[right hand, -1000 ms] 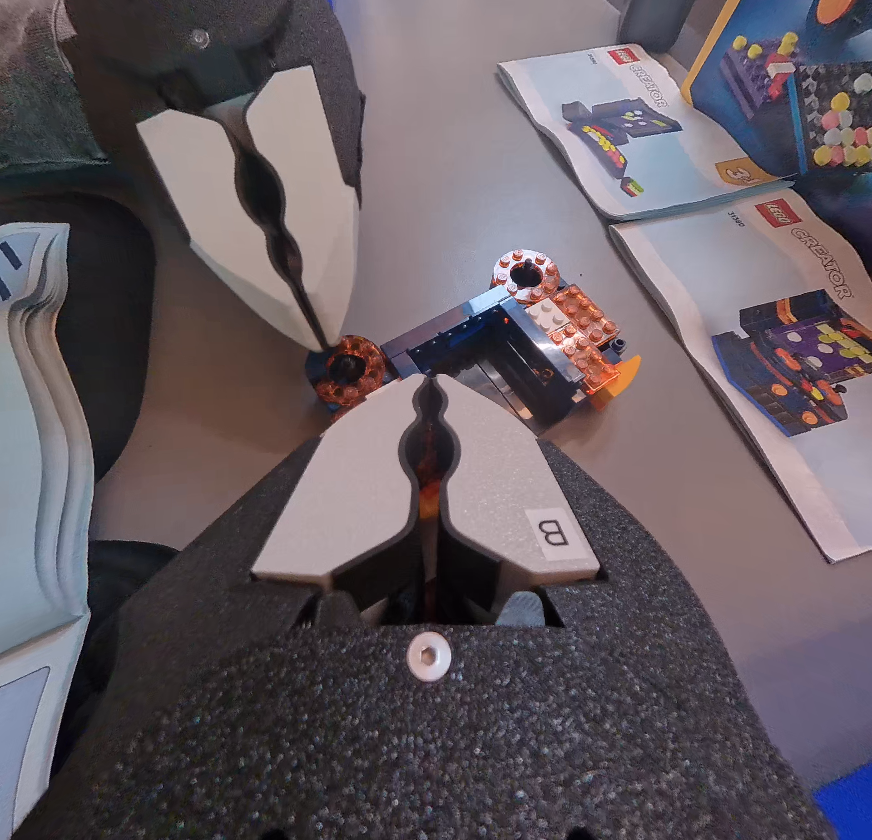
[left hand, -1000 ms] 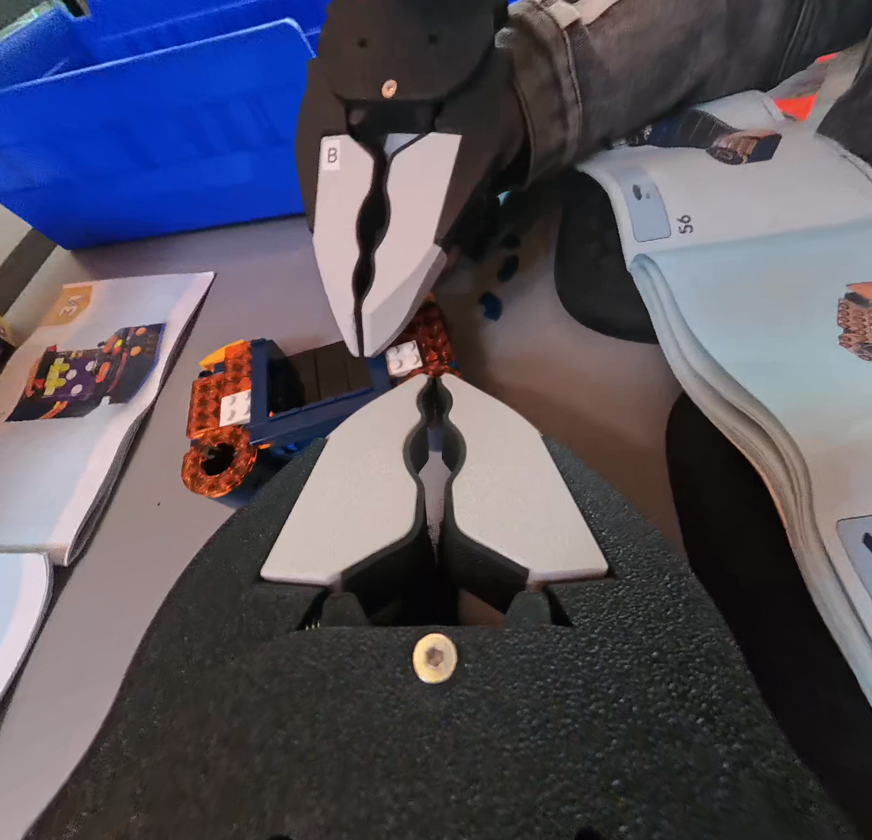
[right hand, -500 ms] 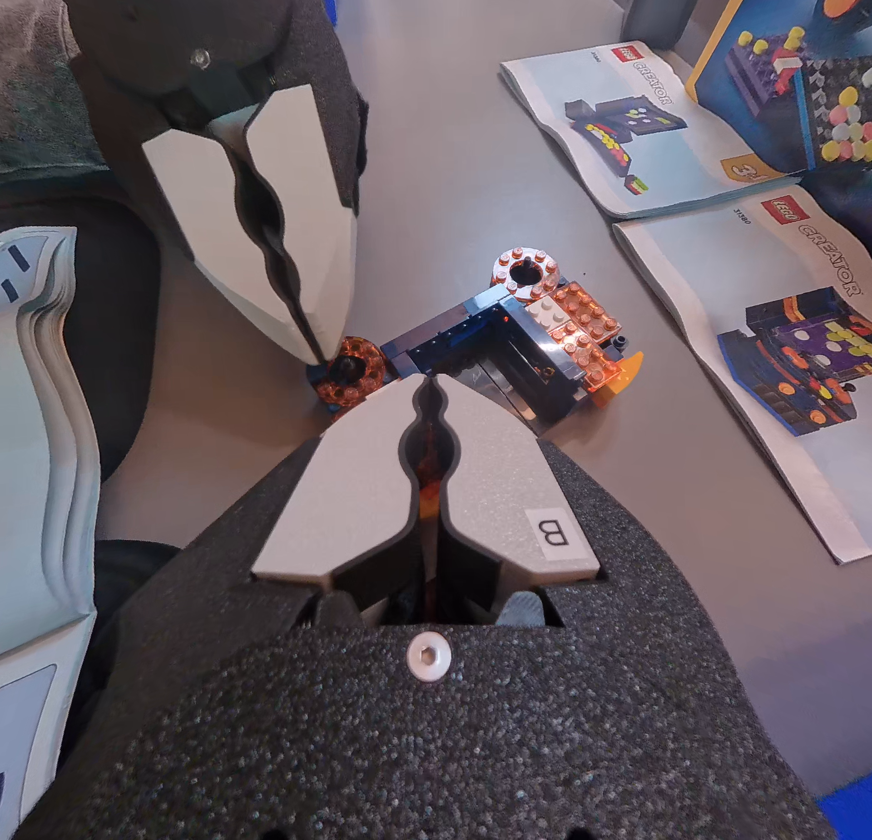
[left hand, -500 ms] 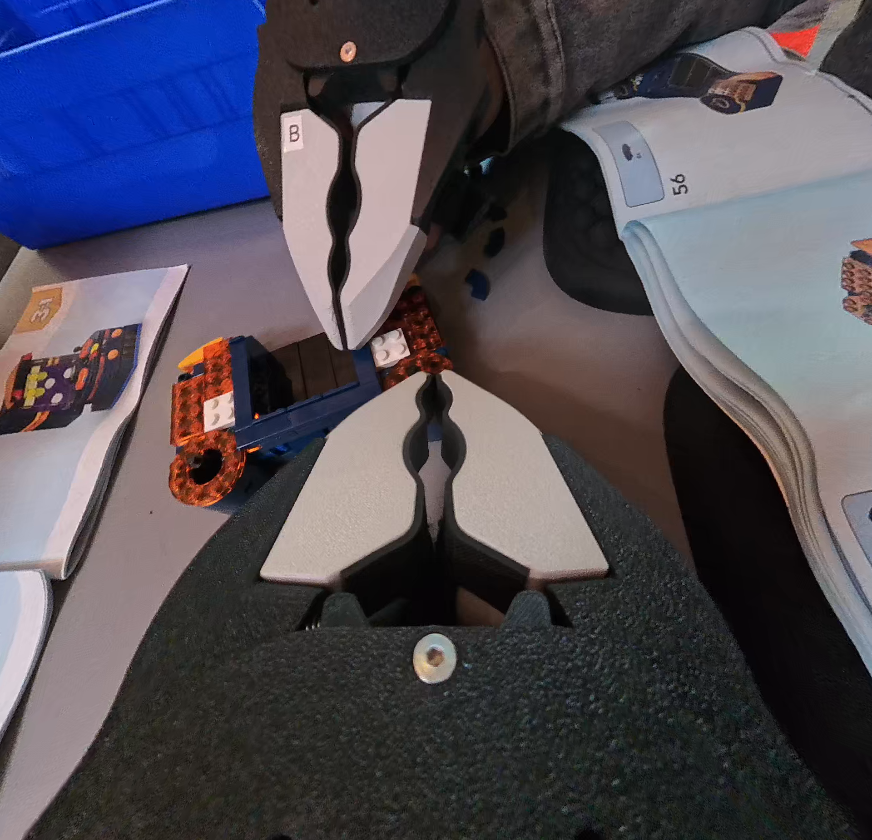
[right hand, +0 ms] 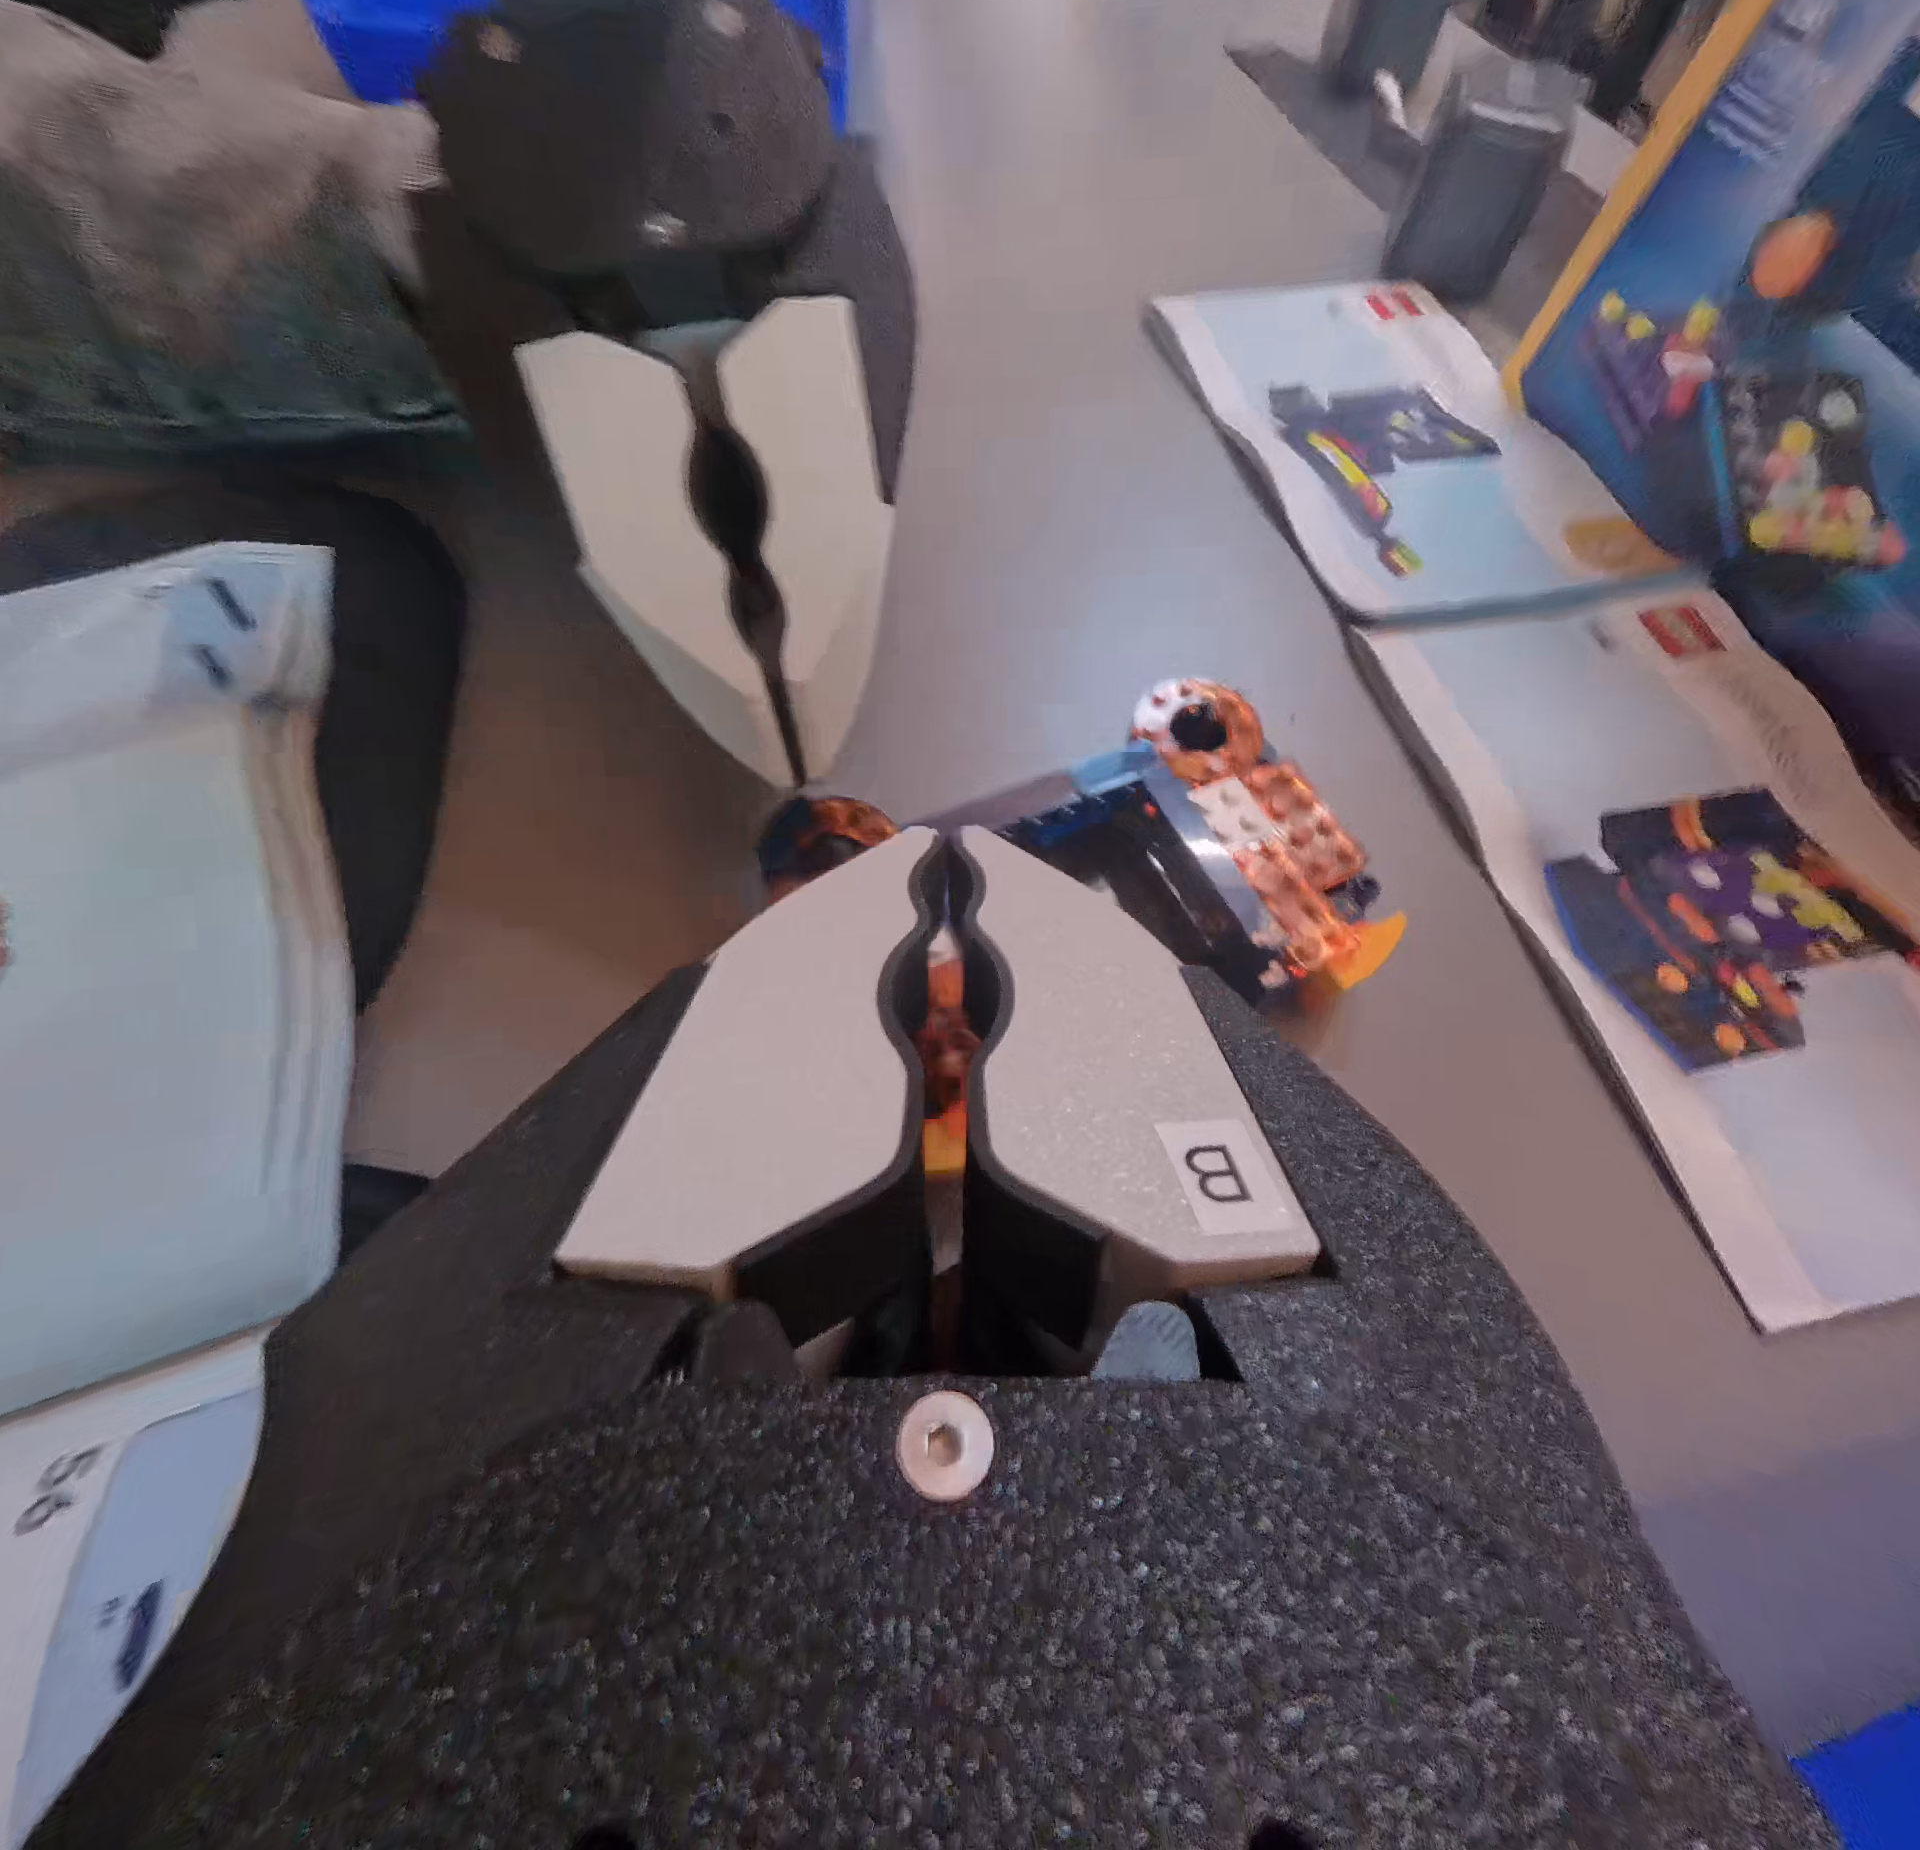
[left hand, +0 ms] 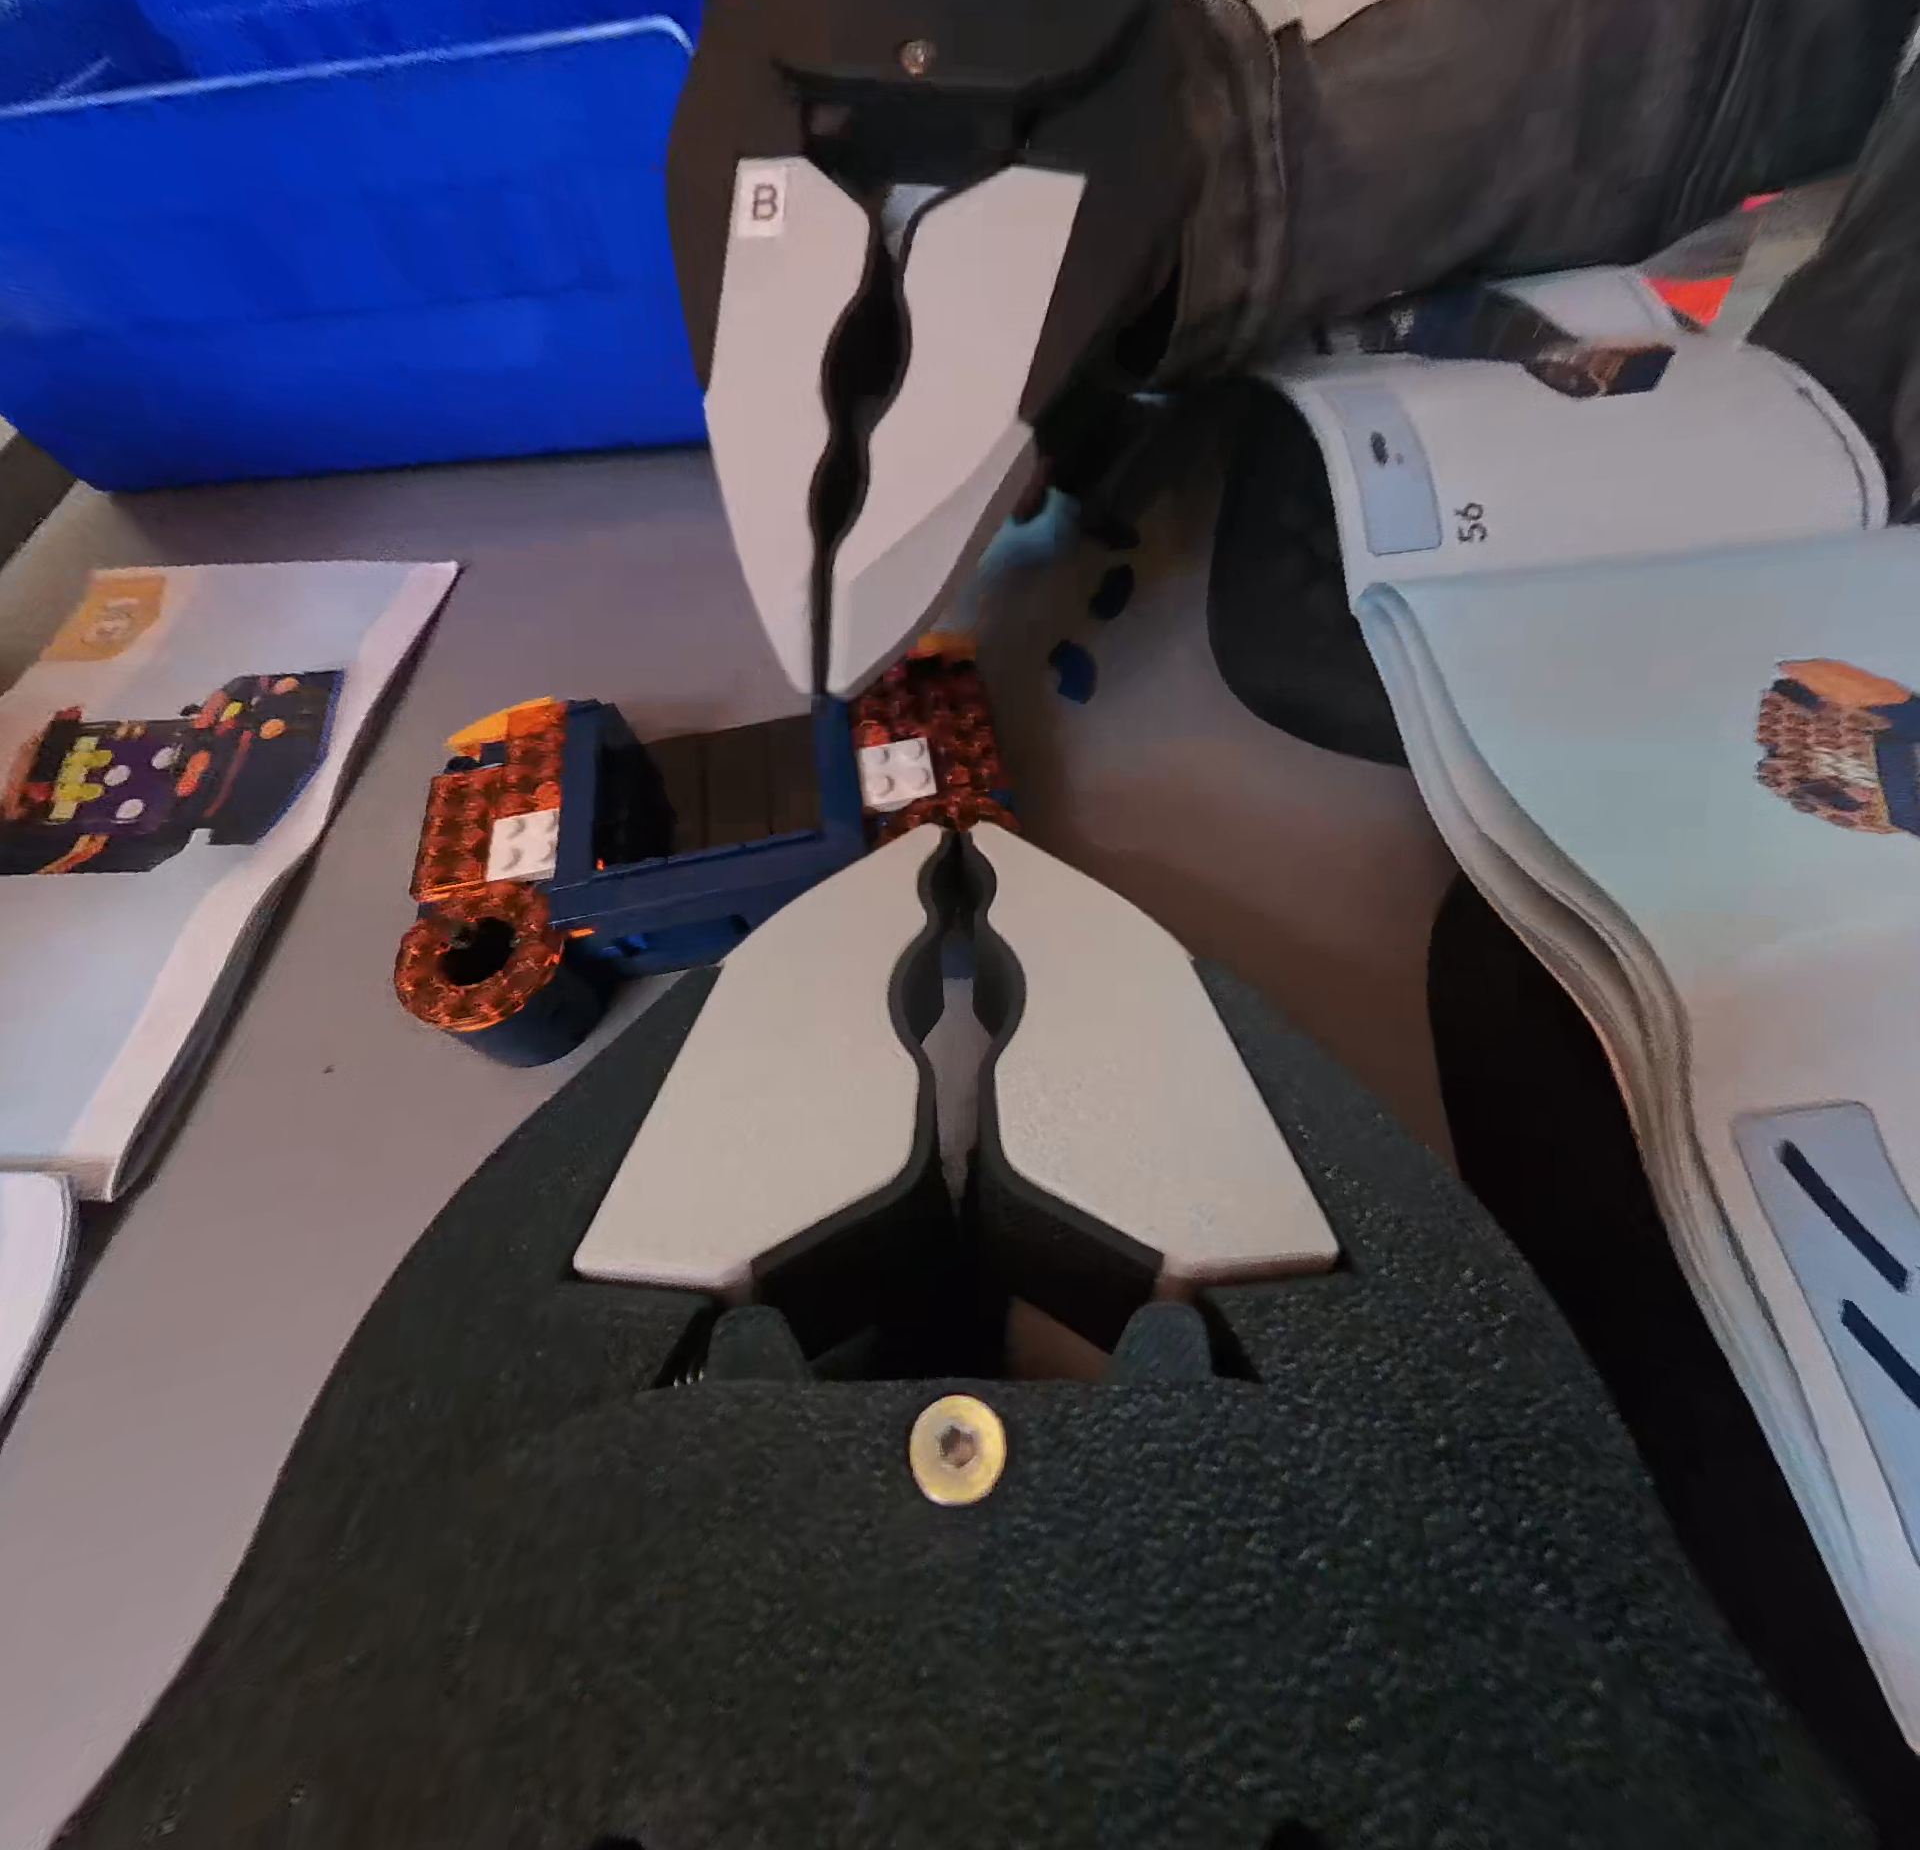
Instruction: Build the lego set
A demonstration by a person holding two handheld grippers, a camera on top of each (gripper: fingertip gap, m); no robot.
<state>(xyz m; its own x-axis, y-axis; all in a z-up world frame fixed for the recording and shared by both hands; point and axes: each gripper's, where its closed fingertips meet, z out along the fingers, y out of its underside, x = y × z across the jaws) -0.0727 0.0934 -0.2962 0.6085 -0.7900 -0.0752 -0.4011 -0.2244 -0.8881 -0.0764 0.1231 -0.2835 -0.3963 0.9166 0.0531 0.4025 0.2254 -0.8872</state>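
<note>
Left wrist view: our left gripper (left hand: pixel 954 844) stays clenched, empty as far as we can tell, at the near edge of the lego build (left hand: pixel 665 844) mid-table. The right gripper (left hand: pixel 826 683) — also clenched — has dropped its tips onto the build's blue wall, so we judge a press-down is under way. An orange glint shows between its fingers; a held piece is unconfirmed.

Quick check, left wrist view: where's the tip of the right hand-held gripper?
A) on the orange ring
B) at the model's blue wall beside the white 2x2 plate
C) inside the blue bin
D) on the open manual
B: the right hand-held gripper has its closed tip down at the model's blue wall, just beside the white plate.
</note>
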